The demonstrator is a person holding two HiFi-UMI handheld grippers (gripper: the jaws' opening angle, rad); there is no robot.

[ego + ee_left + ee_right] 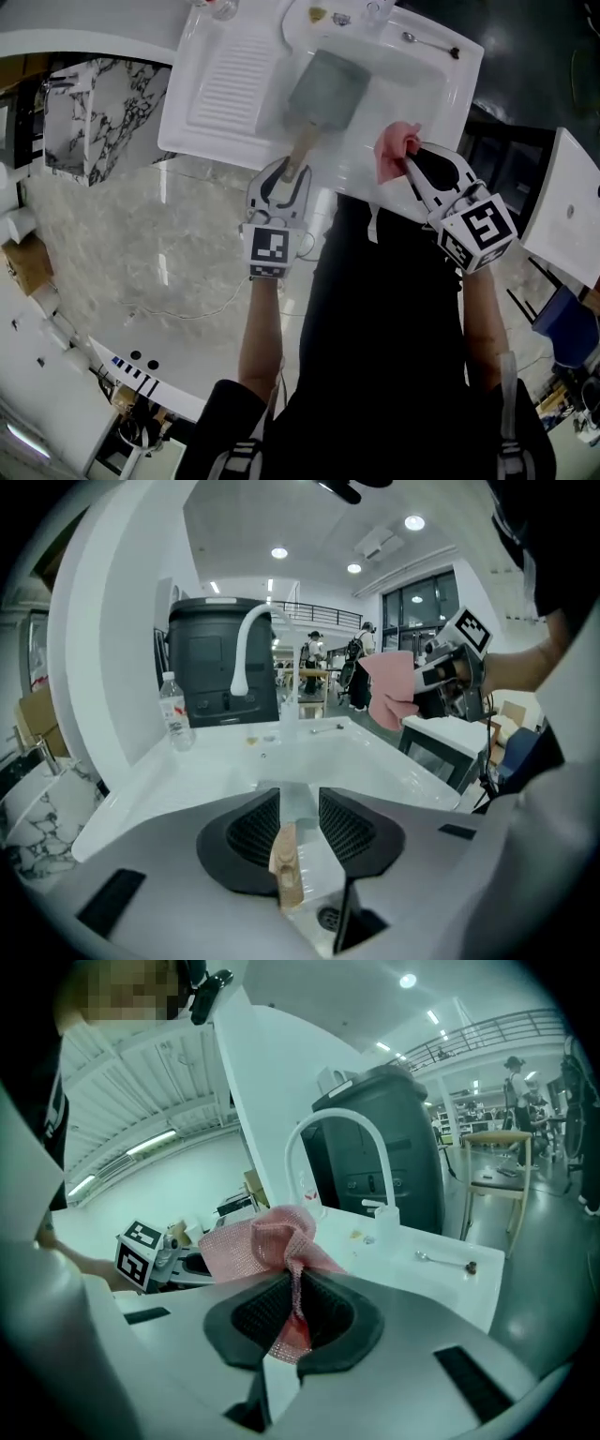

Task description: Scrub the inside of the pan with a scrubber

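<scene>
Left gripper (pixel 285 180), jaws spread around the handle (pixel 302 148) at six o'clock of the pan (pixel 325 86), presumably to steady it; right gripper (pixel 412 155) pinches the scrubber (pixel 392 155) at four o'clock.

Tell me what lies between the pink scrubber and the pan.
Nothing: in the head view only bare white sink floor separates the scrubber from the pan.

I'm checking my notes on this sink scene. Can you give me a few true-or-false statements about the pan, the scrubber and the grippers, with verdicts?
1. The right gripper is shut on the pink scrubber. True.
2. The pan stands on the draining board. False: it lies in the sink basin.
3. The pan's wooden handle sits between the open jaws of the left gripper. True.
4. The spoon lies inside the pan. False: it lies on the sink's back rim.
</scene>
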